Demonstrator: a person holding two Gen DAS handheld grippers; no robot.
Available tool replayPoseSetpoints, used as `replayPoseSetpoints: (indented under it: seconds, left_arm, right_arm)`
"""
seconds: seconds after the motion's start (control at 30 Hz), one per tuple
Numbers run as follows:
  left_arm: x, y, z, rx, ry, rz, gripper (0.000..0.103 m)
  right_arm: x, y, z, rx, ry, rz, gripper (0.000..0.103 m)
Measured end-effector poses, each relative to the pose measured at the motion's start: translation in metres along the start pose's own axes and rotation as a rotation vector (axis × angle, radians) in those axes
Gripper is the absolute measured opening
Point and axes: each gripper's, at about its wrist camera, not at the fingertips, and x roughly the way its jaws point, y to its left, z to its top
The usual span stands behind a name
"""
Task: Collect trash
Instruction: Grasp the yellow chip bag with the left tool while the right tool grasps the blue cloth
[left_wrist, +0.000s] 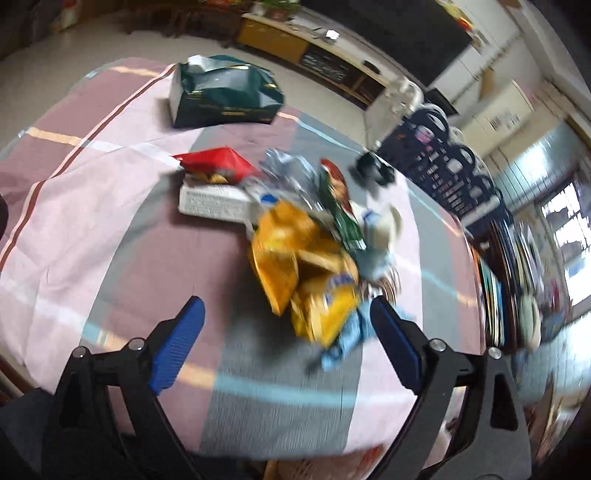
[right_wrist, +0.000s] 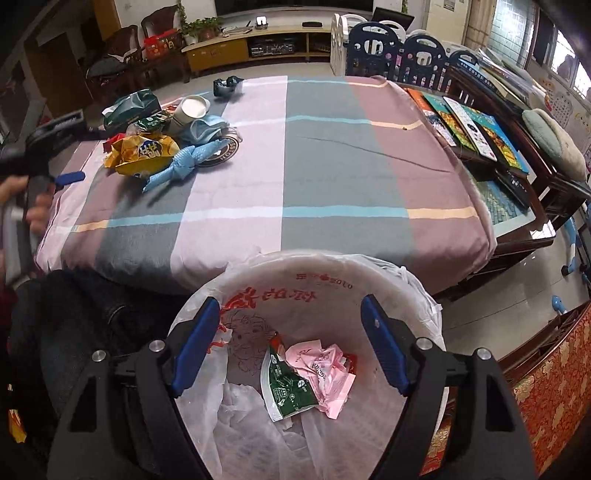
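Note:
A heap of trash lies on the plaid tablecloth (left_wrist: 110, 221): a yellow snack bag (left_wrist: 299, 266), a red packet (left_wrist: 218, 162), a silver wrapper (left_wrist: 291, 173), a green wrapper (left_wrist: 343, 218) and a twisted blue cloth (left_wrist: 351, 332). My left gripper (left_wrist: 286, 332) is open and empty, just short of the yellow bag. My right gripper (right_wrist: 288, 343) is open and empty above the lined trash bin (right_wrist: 424, 295), which holds a green wrapper (right_wrist: 284, 387) and a pink wrapper (right_wrist: 325, 373). The heap shows at the table's far left in the right wrist view, with the yellow bag (right_wrist: 144, 153) in front.
A dark green tissue pack (left_wrist: 221, 92) and a white box (left_wrist: 210, 203) lie on the table. A paper cup (right_wrist: 192, 109) stands by the heap. Books (right_wrist: 472, 125) cover a side table at right. A playpen fence (right_wrist: 399, 55) stands behind.

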Motion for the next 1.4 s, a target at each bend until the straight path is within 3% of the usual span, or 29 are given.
replayPoseSetpoints:
  seconds: [0.23, 0.27, 0.3, 0.43, 0.47, 0.6, 0.67, 0.93, 1.07, 1.13, 1.17, 1.2, 1.27, 1.4]
  left_arm:
    - [0.055, 0.009, 0.021, -0.135, 0.133, -0.060, 0.090]
    - [0.057, 0.010, 0.019, -0.136, 0.132, -0.068, 0.078]
    - [0.057, 0.011, 0.018, -0.114, 0.119, -0.074, 0.071]
    - [0.041, 0.016, 0.006, -0.060, 0.076, -0.057, 0.065]
    - [0.034, 0.020, 0.002, -0.059, 0.064, -0.056, 0.051]
    - [-0.005, 0.041, -0.021, -0.048, 0.016, -0.079, 0.050]
    - [-0.026, 0.051, -0.032, -0.026, -0.023, -0.066, 0.050]
    - [-0.081, 0.092, -0.055, 0.005, -0.150, 0.037, 0.050]
    - [-0.088, 0.087, -0.059, 0.059, -0.187, 0.065, 0.050]
    - [-0.090, 0.080, -0.062, 0.099, -0.204, 0.090, 0.050]
    - [-0.091, 0.078, -0.063, 0.111, -0.206, 0.091, 0.050]
    - [-0.092, 0.077, -0.065, 0.118, -0.208, 0.092, 0.050]
    - [-0.093, 0.074, -0.066, 0.127, -0.216, 0.104, 0.050]
    - [-0.102, 0.066, -0.071, 0.154, -0.243, 0.128, 0.050]
  right_arm:
    - [0.017, -0.002, 0.005, 0.053, 0.038, 0.024, 0.077]
    - [0.020, 0.001, 0.007, 0.052, 0.039, 0.028, 0.077]
    - [0.022, 0.004, 0.010, 0.048, 0.039, 0.032, 0.077]
    - [0.036, 0.028, 0.031, 0.022, 0.010, 0.051, 0.077]
    - [0.042, 0.036, 0.040, 0.027, 0.001, 0.056, 0.077]
    - [0.074, 0.066, 0.073, 0.111, 0.005, 0.167, 0.077]
    - [0.091, 0.088, 0.090, 0.116, 0.014, 0.178, 0.077]
    - [0.138, 0.150, 0.148, 0.066, 0.010, 0.124, 0.077]
    - [0.162, 0.172, 0.153, -0.060, 0.020, 0.011, 0.077]
    - [0.169, 0.177, 0.151, -0.106, 0.028, -0.012, 0.060]
    - [0.172, 0.179, 0.148, -0.127, 0.046, -0.010, 0.041]
    - [0.174, 0.179, 0.146, -0.135, 0.055, -0.002, 0.036]
    - [0.168, 0.179, 0.141, -0.159, 0.029, -0.004, 0.029]
    - [0.140, 0.166, 0.133, -0.121, -0.011, 0.038, 0.028]
